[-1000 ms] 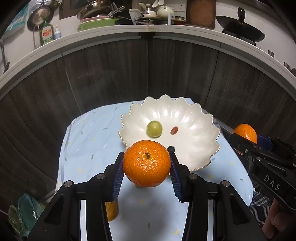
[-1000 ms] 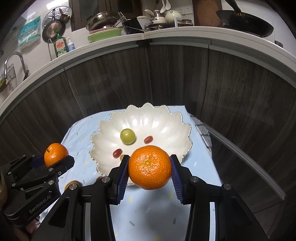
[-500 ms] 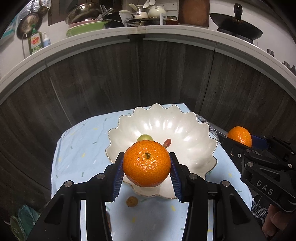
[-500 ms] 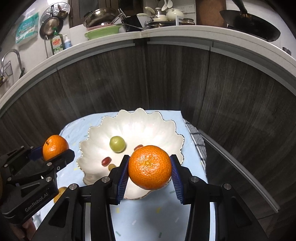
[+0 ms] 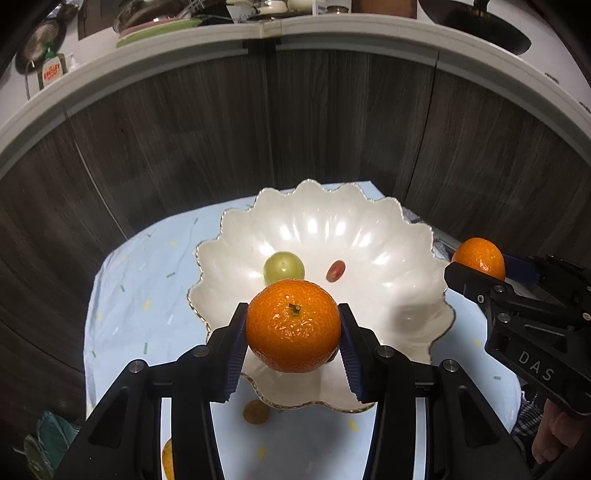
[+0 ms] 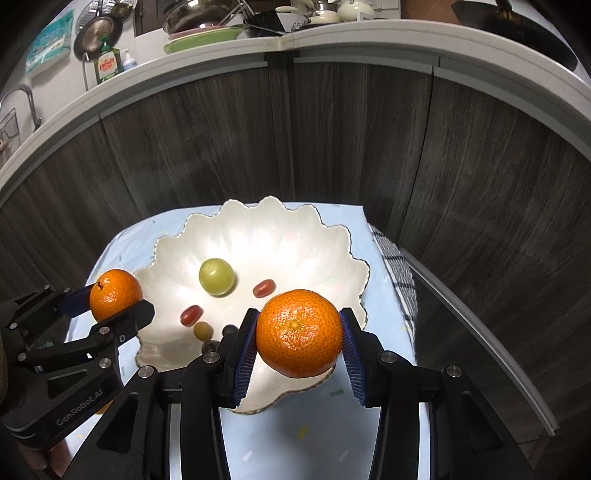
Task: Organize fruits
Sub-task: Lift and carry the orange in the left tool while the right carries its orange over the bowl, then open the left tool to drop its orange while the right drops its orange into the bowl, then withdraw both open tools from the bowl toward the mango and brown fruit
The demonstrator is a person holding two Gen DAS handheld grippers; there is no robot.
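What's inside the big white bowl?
The white bowl holds a green grape, two red grapes, a small yellowish fruit and something dark. The right gripper and its orange hide the near part.

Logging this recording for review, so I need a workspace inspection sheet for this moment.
Surface: pale blue tablecloth.
Job's things: white scalloped bowl holding green grape, red grapes and smaller fruits; left mandarin; right mandarin.
Clutter: small orange fruit on cloth beside bowl.
Grippers: left gripper and right gripper each clamp a mandarin.
Cables: nothing seen.
Surroundings: dark wood cabinets, counter with dishes.
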